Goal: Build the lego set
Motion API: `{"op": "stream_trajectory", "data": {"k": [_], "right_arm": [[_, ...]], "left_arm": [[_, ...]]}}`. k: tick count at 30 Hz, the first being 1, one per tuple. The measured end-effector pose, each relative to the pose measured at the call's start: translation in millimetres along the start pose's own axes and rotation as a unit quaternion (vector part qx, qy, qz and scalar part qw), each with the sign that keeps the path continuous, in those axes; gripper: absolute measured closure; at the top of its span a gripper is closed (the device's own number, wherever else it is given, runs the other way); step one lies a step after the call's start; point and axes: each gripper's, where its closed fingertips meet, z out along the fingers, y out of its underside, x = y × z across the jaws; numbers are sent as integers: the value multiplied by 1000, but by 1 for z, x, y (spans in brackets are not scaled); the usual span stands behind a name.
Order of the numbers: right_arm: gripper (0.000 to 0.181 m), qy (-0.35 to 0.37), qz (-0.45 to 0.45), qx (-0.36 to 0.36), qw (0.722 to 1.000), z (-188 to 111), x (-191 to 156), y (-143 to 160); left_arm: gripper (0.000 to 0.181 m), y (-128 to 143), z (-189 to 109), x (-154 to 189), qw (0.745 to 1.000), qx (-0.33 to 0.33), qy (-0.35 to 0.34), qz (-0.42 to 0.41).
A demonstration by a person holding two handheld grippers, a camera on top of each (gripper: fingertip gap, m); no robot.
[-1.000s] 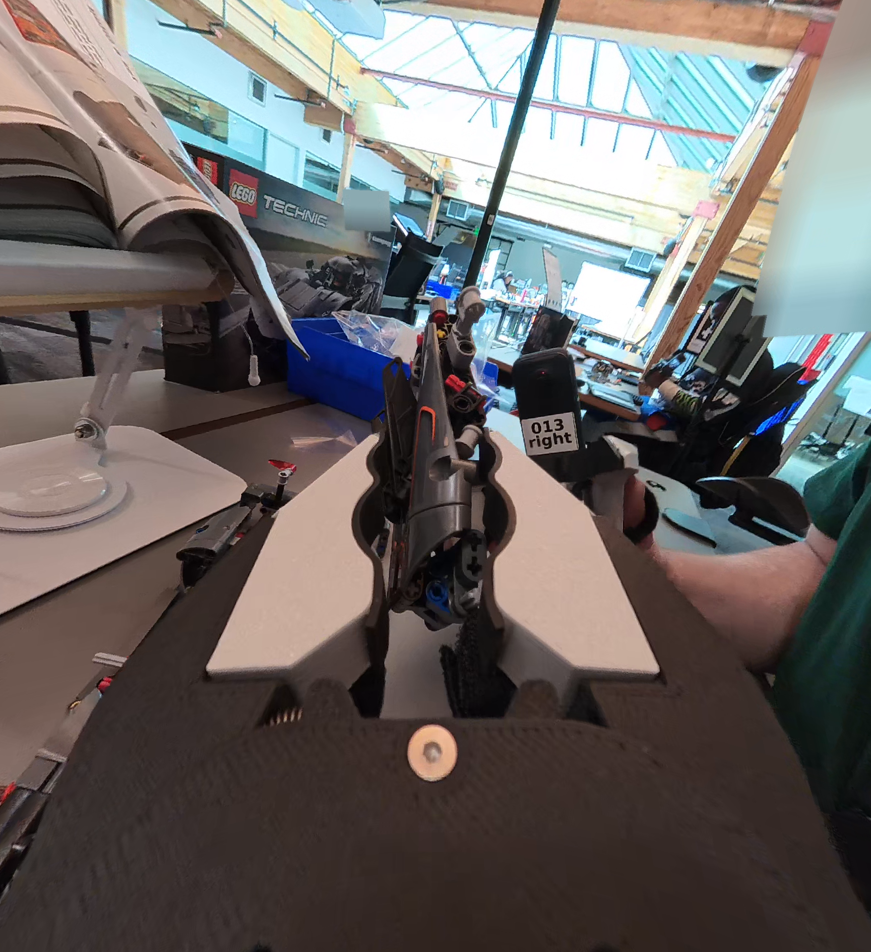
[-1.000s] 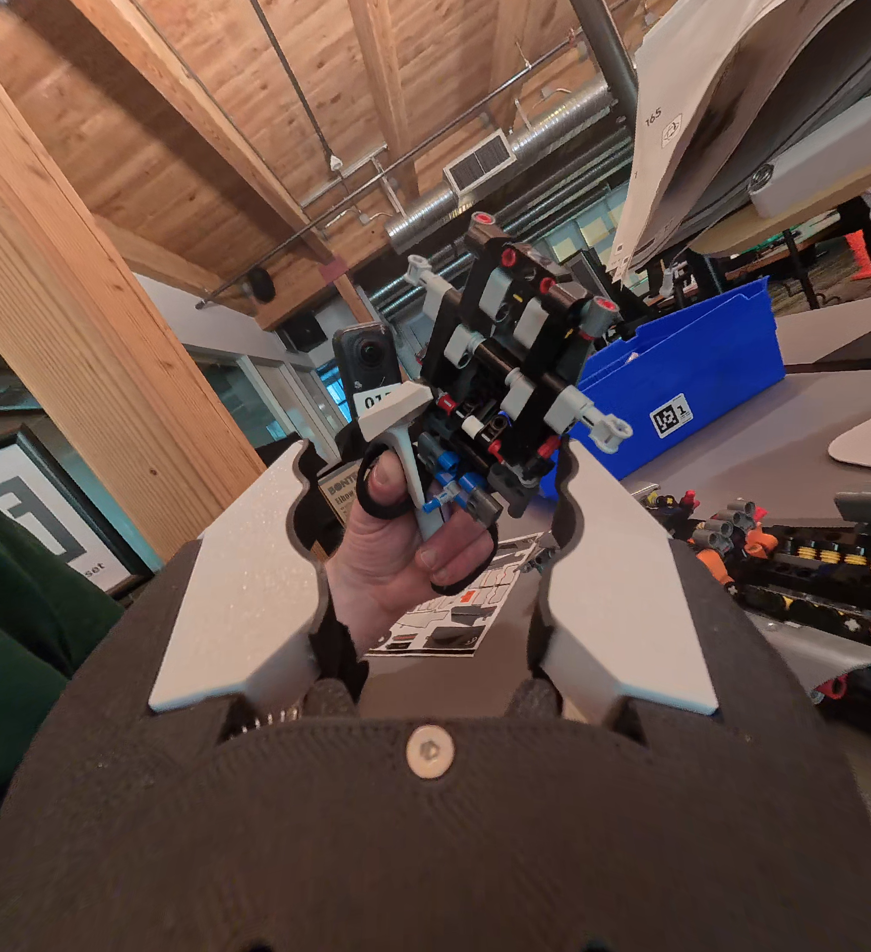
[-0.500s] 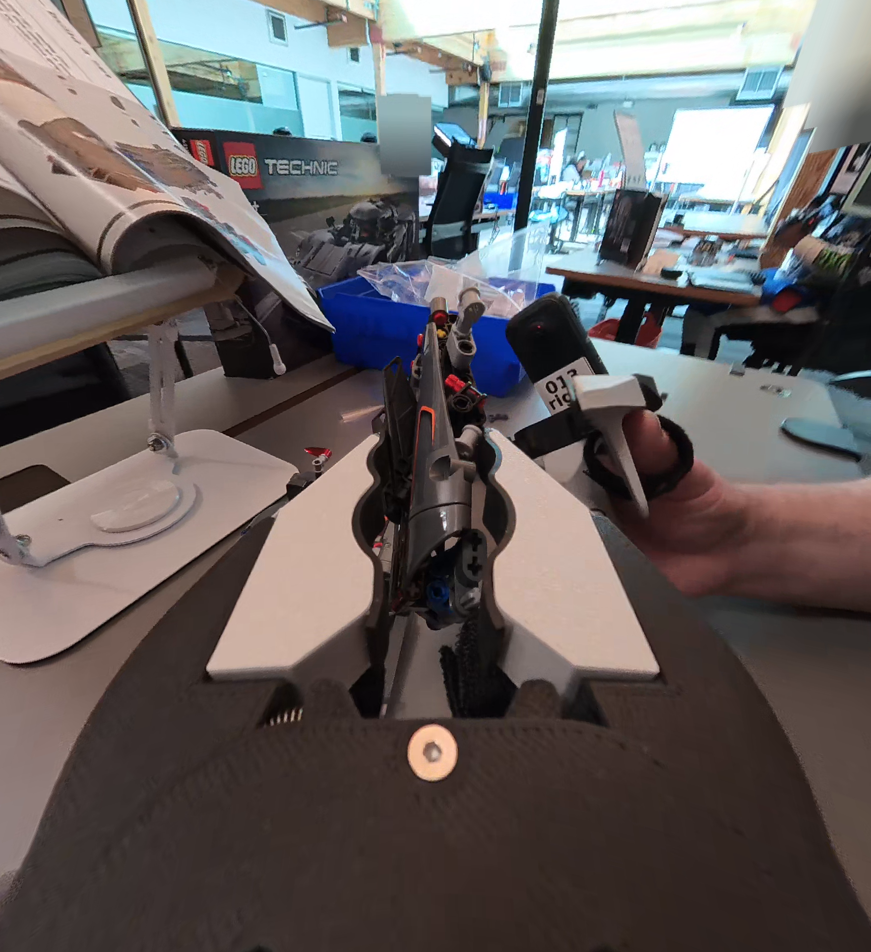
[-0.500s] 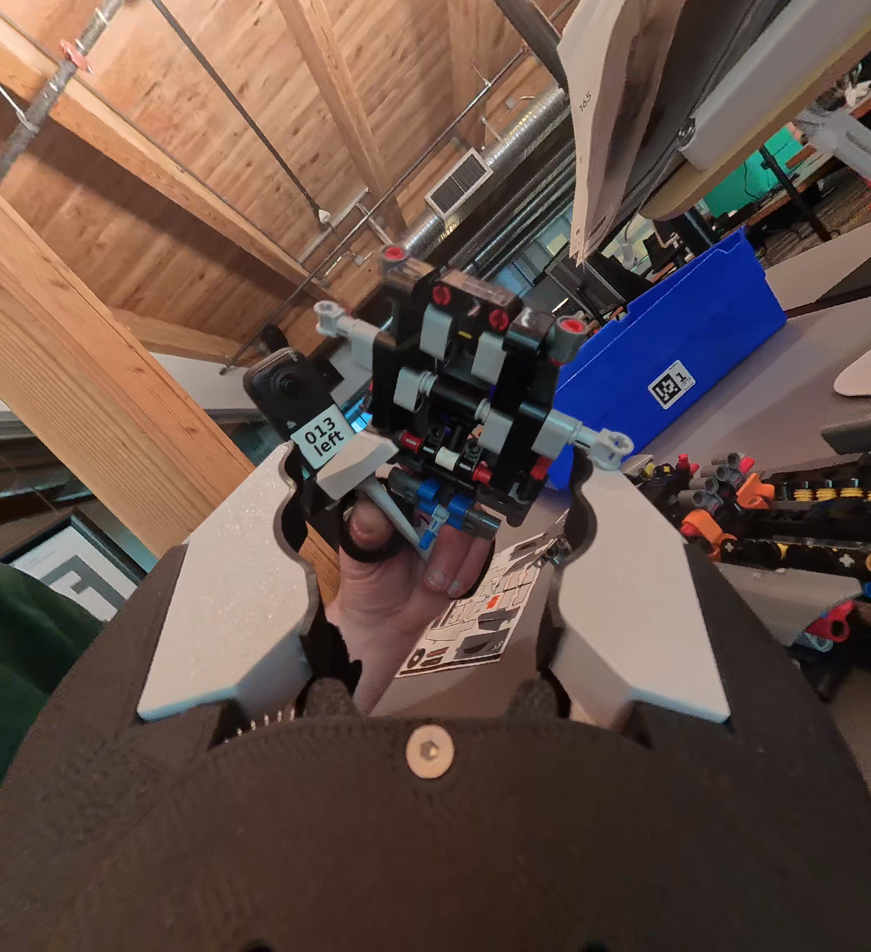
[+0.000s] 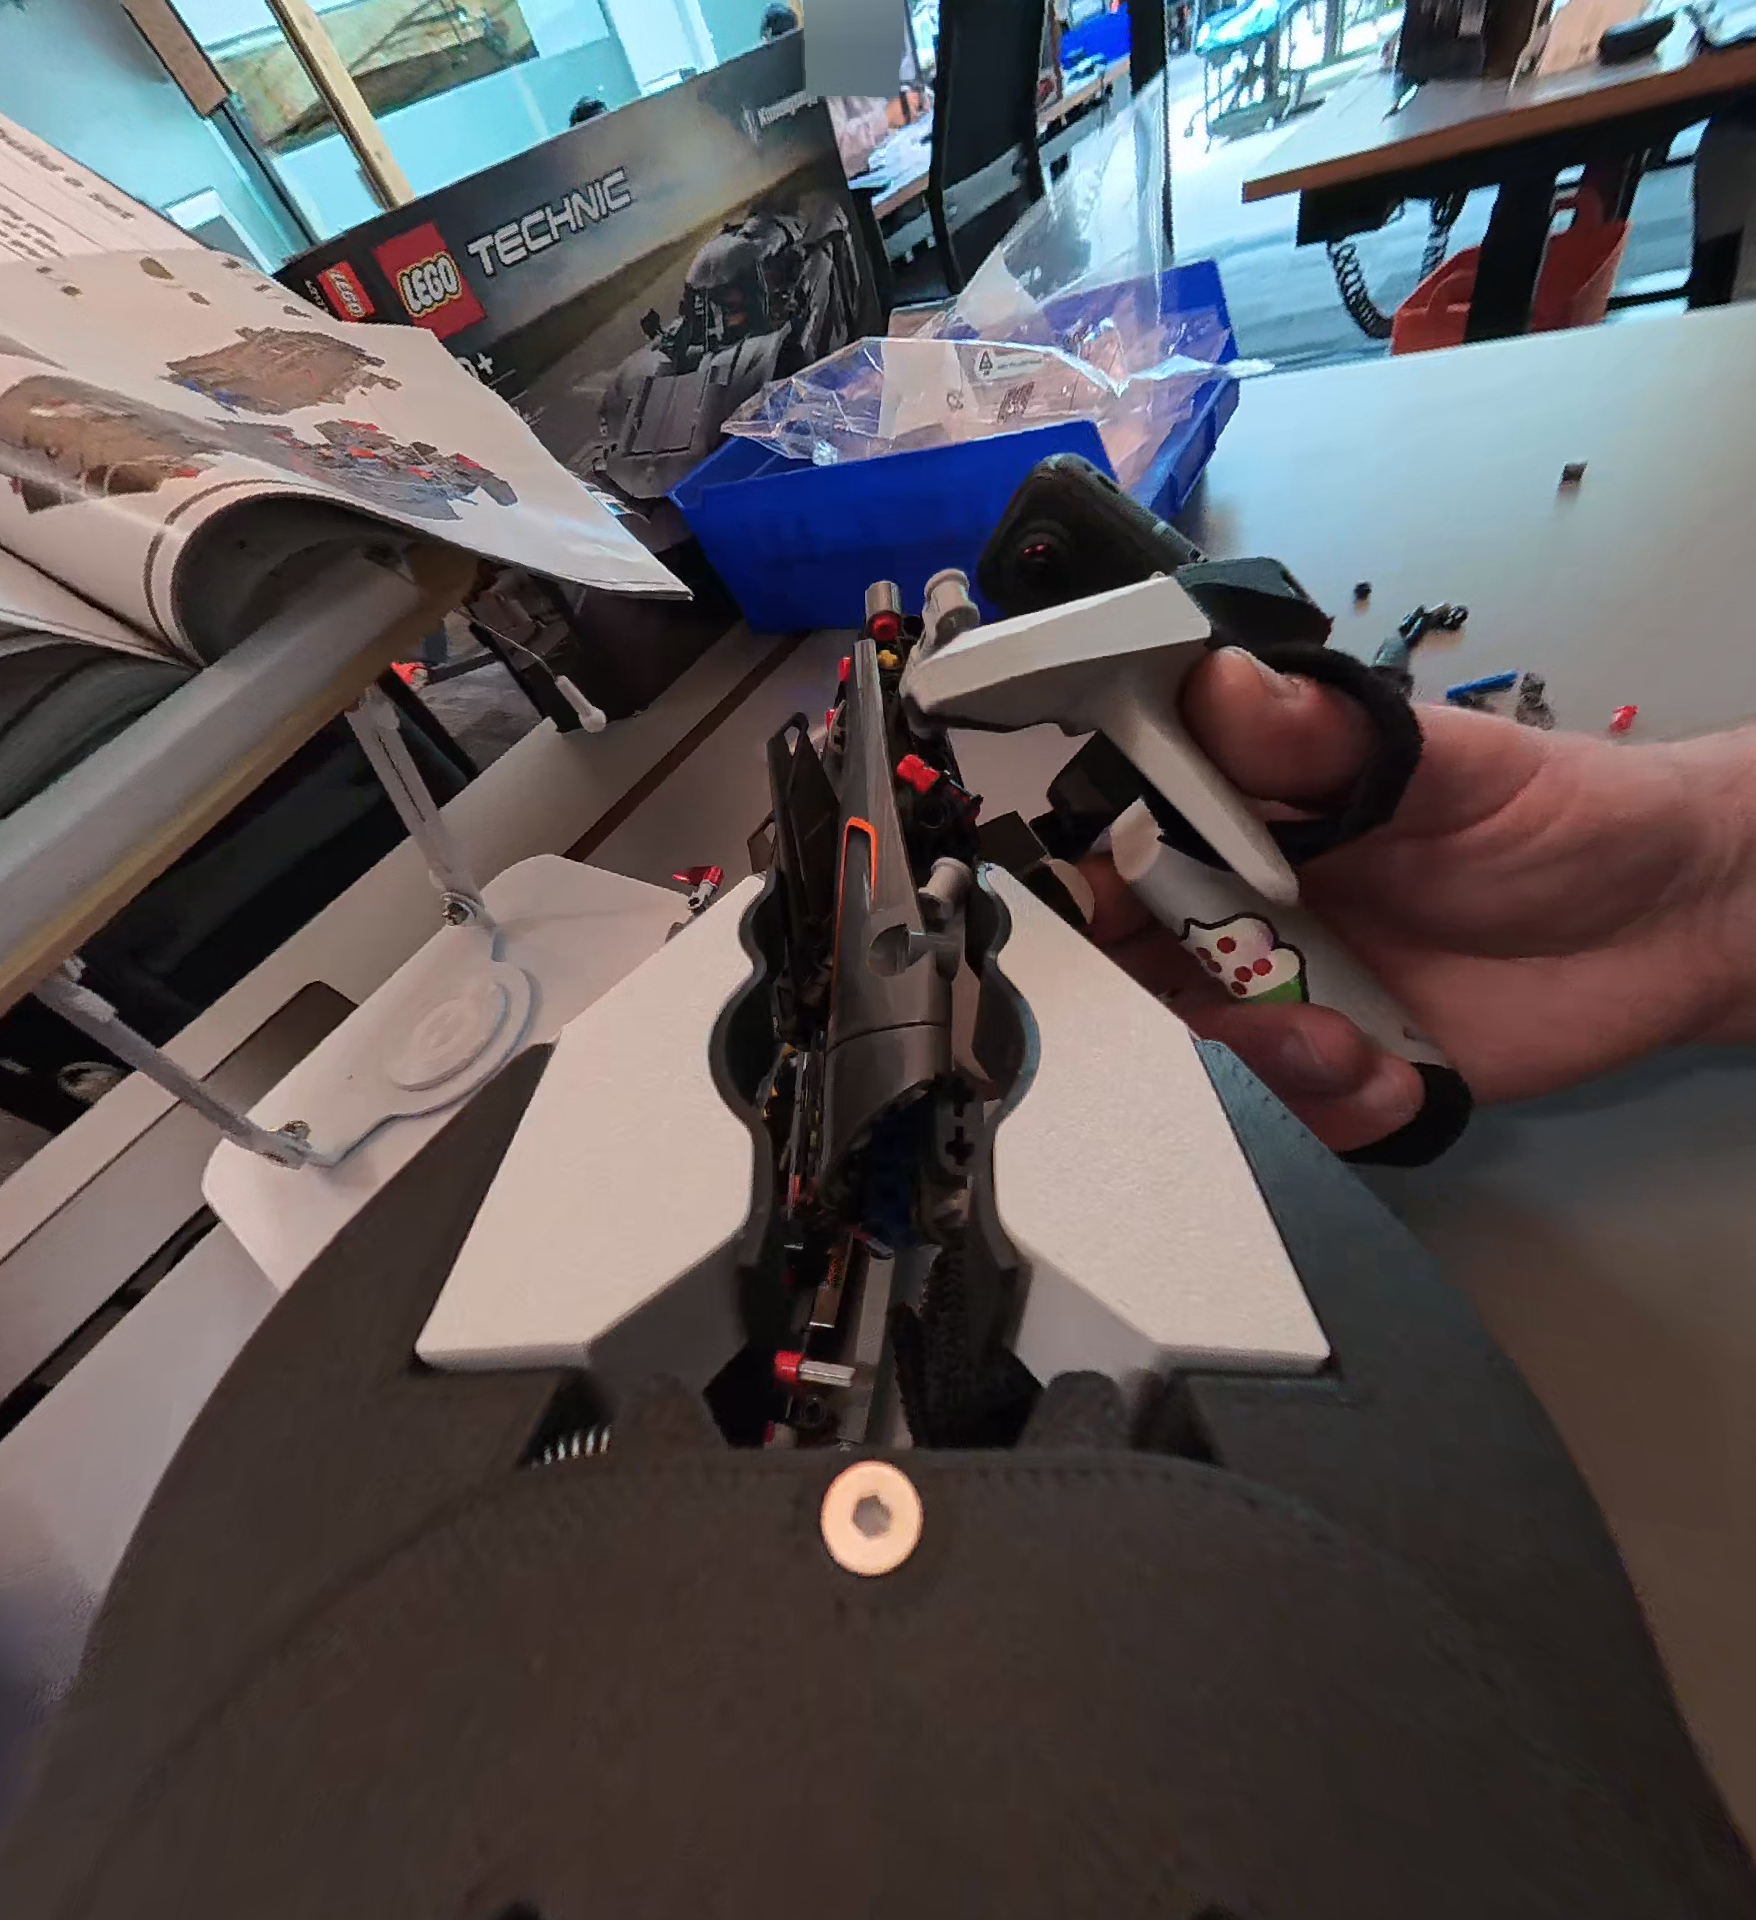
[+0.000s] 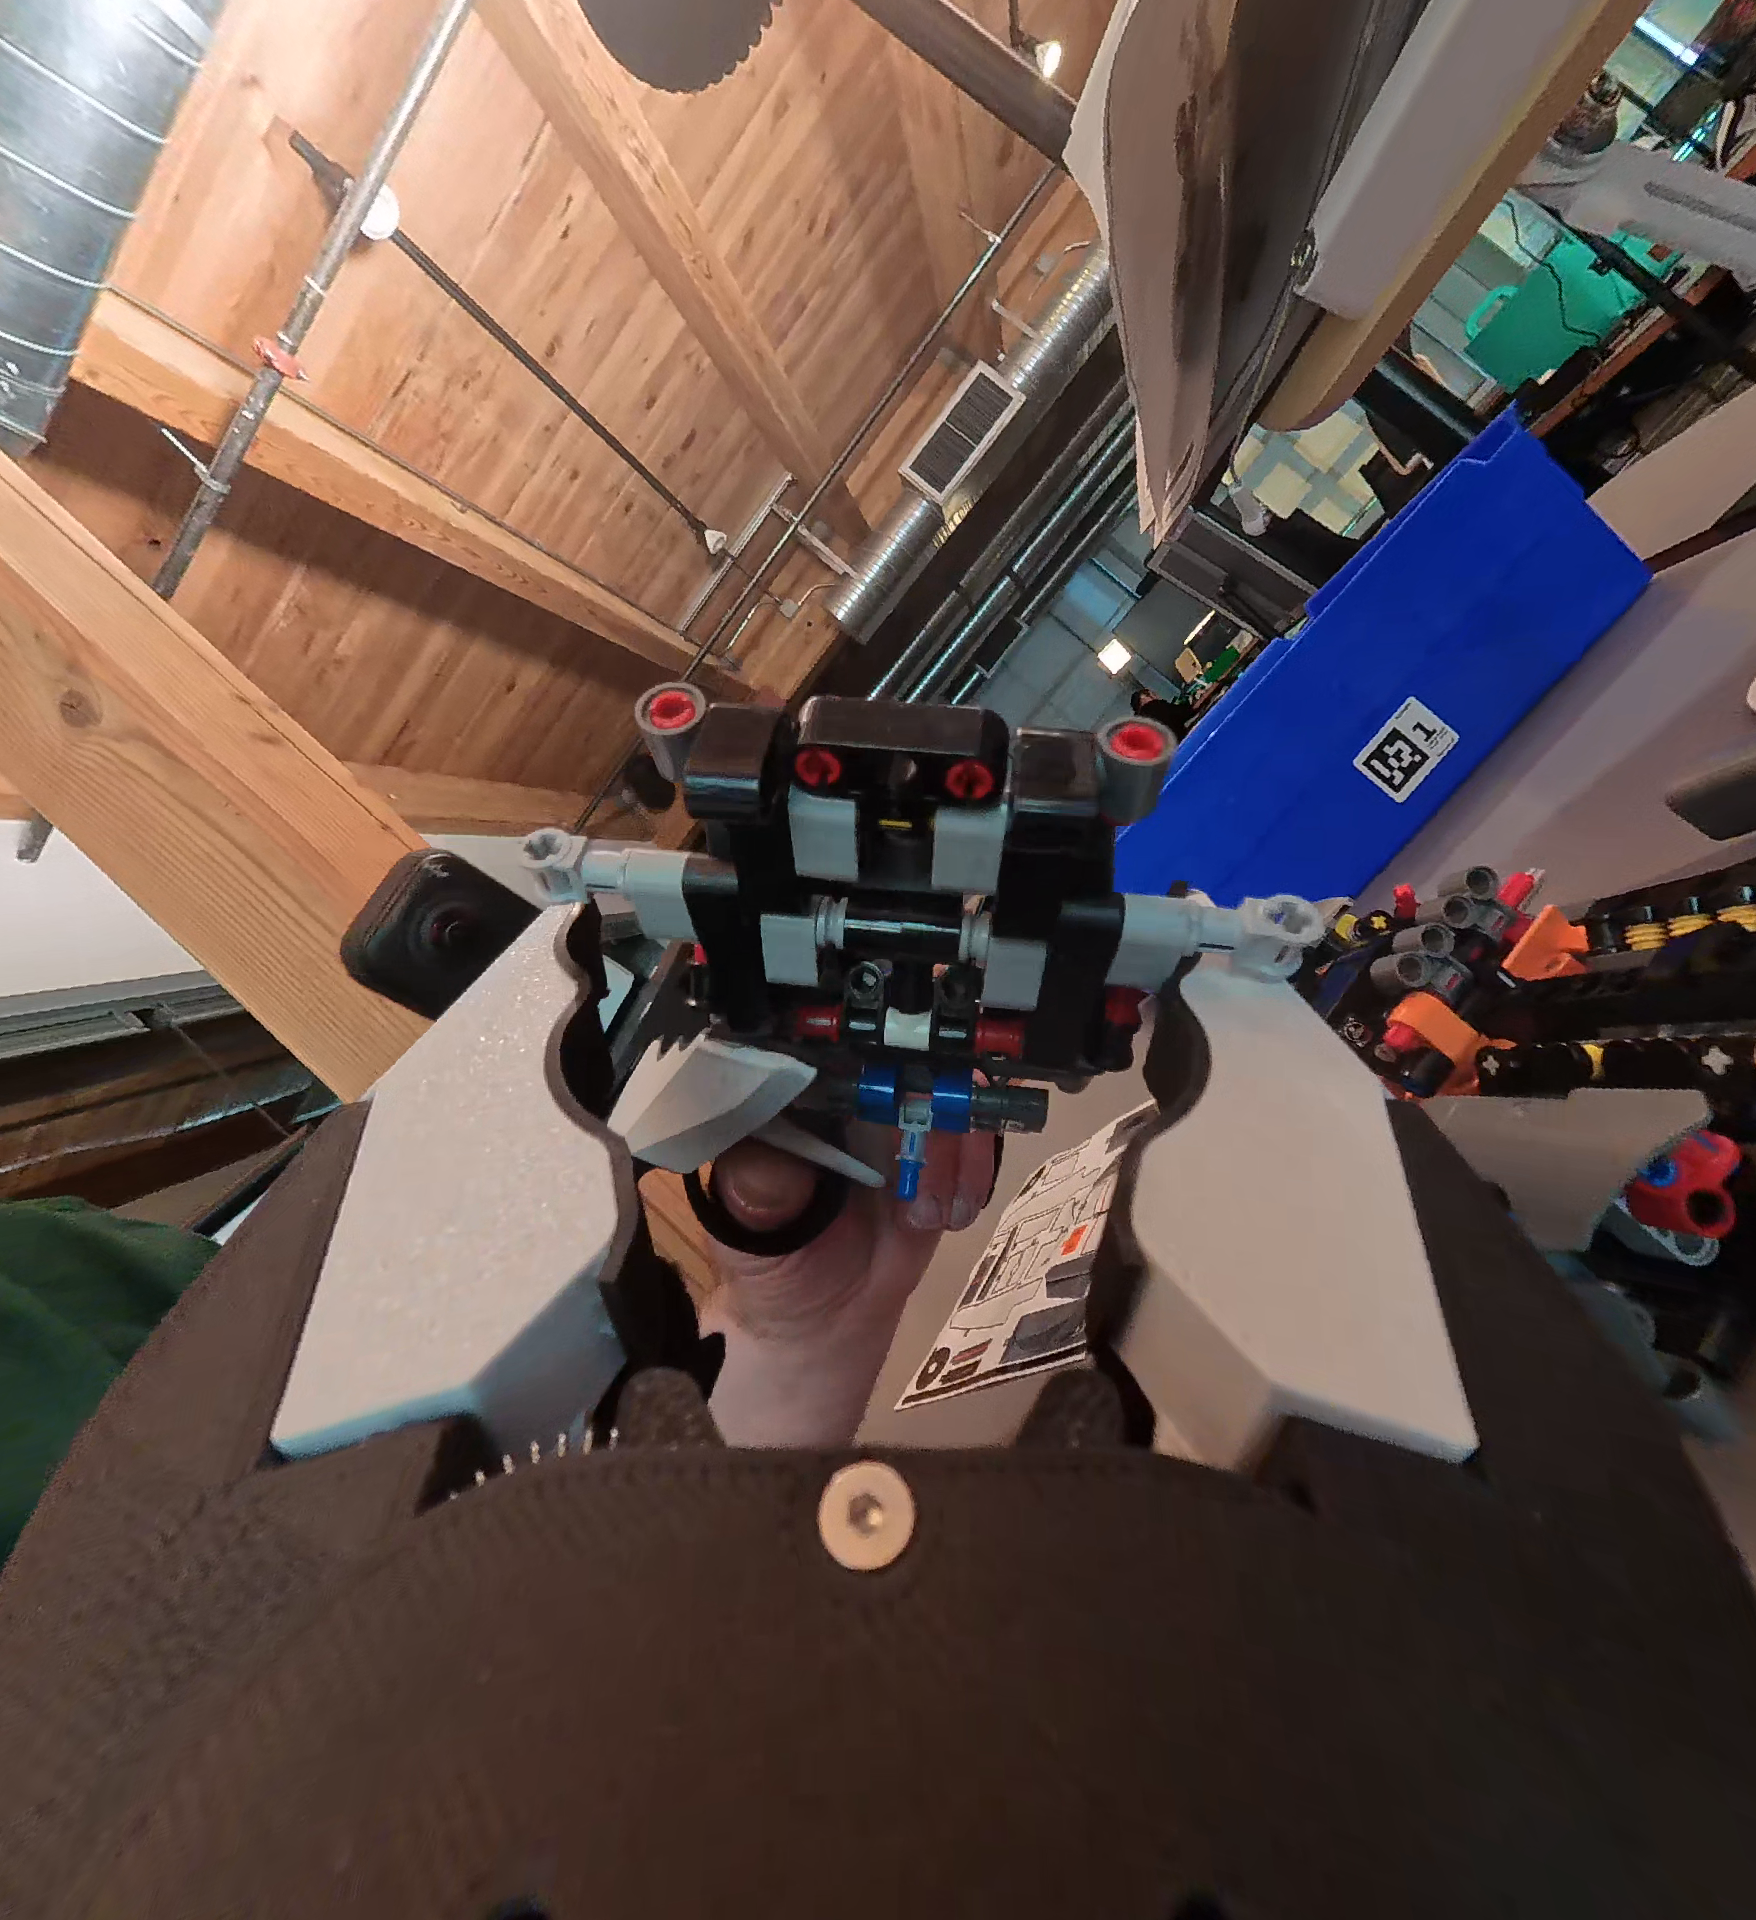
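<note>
Grey jaws, your left gripper [image 5: 869, 997]: closed tight on the lego assembly [image 5: 869, 935], which stands edge-on between them, its dark grey panel with an orange stripe facing you.
Your right gripper [image 6: 879, 1039]: jaws spread wide with nothing between the pads; the lego assembly [image 6: 905, 904] sits just beyond the tips, seen face-on with black beams, grey connectors and red pins.
Your right hand [image 5: 1456, 914]: wrapped round the other gripper's white trigger, just right of the assembly, thumb through a black loop.
Your left hand [image 6: 812, 1278]: visible under the assembly, a finger through a black ring.
Sticker sheet [image 6: 1030, 1288]: flat on the bench [image 6: 1684, 665] below the right jaw.
Loose parts [image 6: 1539, 997]: black, orange and yellow pieces heaped on the bench to the right.
Instruction booklet [image 5: 230, 416]: open on a white stand [image 5: 417, 1029], left of the assembly.
Blue bin [image 5: 915, 499]: farther back, holding clear plastic bags [image 5: 978, 364].
Set box [image 5: 593, 281]: upright behind the bin.
</note>
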Motion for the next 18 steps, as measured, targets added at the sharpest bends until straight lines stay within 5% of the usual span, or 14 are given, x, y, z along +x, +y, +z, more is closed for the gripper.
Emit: {"op": "stream_trajectory", "data": {"k": [18], "right_arm": [[75, -10, 35, -29, 999, 4, 4, 13]], "left_arm": [[149, 0, 10, 15, 989, -49, -46, 135]]}}
